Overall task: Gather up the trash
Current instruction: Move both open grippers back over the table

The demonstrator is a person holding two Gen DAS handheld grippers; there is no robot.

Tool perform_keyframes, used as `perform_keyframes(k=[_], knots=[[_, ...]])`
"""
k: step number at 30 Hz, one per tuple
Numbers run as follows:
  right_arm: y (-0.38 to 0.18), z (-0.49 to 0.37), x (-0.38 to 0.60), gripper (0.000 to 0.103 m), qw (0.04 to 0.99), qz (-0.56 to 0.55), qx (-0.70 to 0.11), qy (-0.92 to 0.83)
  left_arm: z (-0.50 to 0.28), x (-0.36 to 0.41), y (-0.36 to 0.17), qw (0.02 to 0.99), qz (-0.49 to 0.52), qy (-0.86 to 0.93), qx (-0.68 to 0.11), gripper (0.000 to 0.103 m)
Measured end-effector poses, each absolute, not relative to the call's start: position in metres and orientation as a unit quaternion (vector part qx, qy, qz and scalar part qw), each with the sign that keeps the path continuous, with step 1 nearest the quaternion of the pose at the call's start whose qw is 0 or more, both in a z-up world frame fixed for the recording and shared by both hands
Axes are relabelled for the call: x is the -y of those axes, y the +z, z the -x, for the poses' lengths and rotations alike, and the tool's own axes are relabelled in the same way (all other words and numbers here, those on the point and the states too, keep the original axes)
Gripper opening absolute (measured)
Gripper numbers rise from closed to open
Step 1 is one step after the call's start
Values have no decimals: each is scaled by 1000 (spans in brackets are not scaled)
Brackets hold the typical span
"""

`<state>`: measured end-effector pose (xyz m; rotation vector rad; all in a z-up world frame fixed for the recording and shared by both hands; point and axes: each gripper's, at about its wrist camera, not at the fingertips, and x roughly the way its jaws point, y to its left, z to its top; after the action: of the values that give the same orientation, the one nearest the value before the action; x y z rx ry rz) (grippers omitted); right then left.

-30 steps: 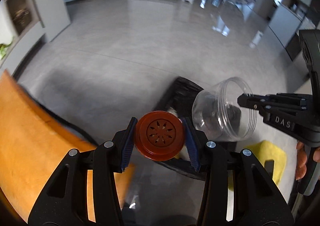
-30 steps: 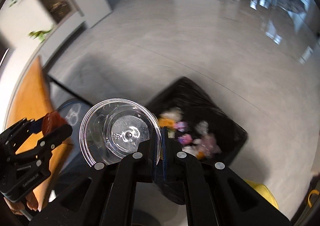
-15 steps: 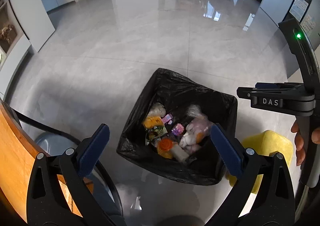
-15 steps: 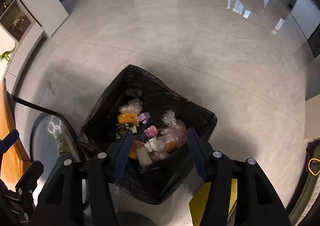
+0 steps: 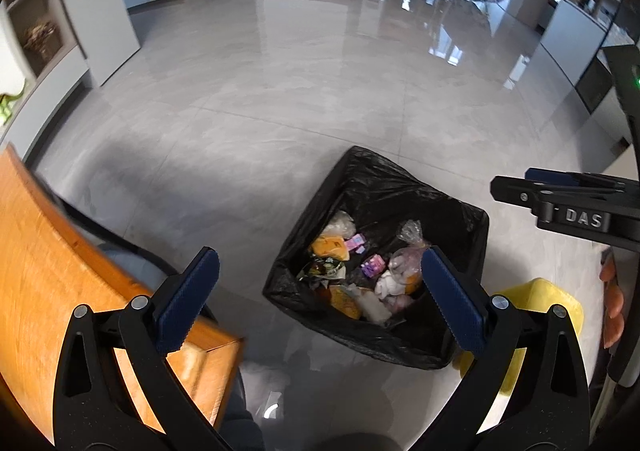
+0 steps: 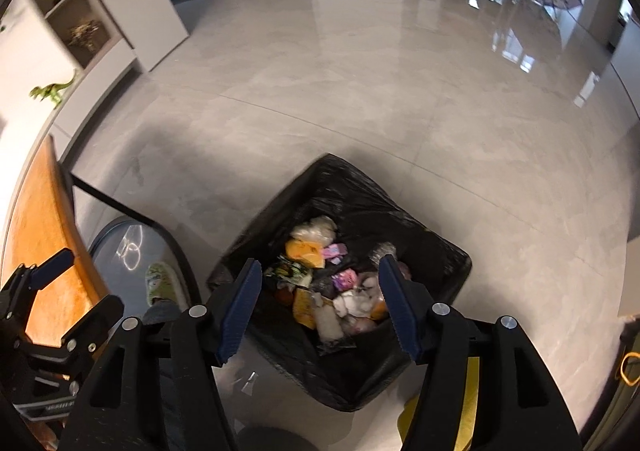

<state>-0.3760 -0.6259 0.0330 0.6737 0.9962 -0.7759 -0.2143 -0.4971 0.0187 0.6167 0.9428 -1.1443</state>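
A bin lined with a black bag (image 5: 360,187) stands on the grey floor and holds mixed trash (image 5: 360,275): wrappers, tissue and plastic bags. It also shows in the right wrist view (image 6: 360,187), with the trash (image 6: 328,291) inside. My left gripper (image 5: 320,291) is open and empty above the bin's near edge. My right gripper (image 6: 320,303) is open and empty over the bin; it shows at the right of the left wrist view (image 5: 560,203). The left gripper shows at the lower left of the right wrist view (image 6: 60,291).
An orange wooden tabletop (image 5: 60,271) runs along the left, with a grey chair seat (image 6: 124,251) under it. A yellow object (image 5: 540,299) lies on the floor right of the bin. Shelves (image 6: 80,31) stand far left.
One second ago the left gripper held a red lid and the right a clear jar. Both opened and are now empty; neither item can be picked out among the trash.
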Motion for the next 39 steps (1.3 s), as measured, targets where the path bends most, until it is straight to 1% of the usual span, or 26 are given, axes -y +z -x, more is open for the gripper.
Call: perform_keyframes(k=[4,7,19,24,32,36,38,39], knots=[[47,350,604,70,774,-290,-455,-332,193,476,24,710,-258,-497,-428,98],[55,330,591,72,785,-276,-457,-315,173,456,30,724,-243,-480,-430,98],[74,233,510,74,823,-221,-468,-232,107,364,53,776,-191,-422,-429,98],[79,191,466,77,839,-198,-471,-188,79,315,53,797,-169,-384,-435,98],[81,128,393,78,854,-166,-479,-120,38,238,57,825,-122,-324,-446,98],[79,100,355,81,859,-144,-483,-88,22,196,61,841,-96,-291,-446,98],[77,86,335,84,860,-136,-487,-70,16,175,63,849,-84,-273,-445,98],[77,80,325,85,861,-131,-488,-61,13,168,63,852,-80,-266,-444,98]])
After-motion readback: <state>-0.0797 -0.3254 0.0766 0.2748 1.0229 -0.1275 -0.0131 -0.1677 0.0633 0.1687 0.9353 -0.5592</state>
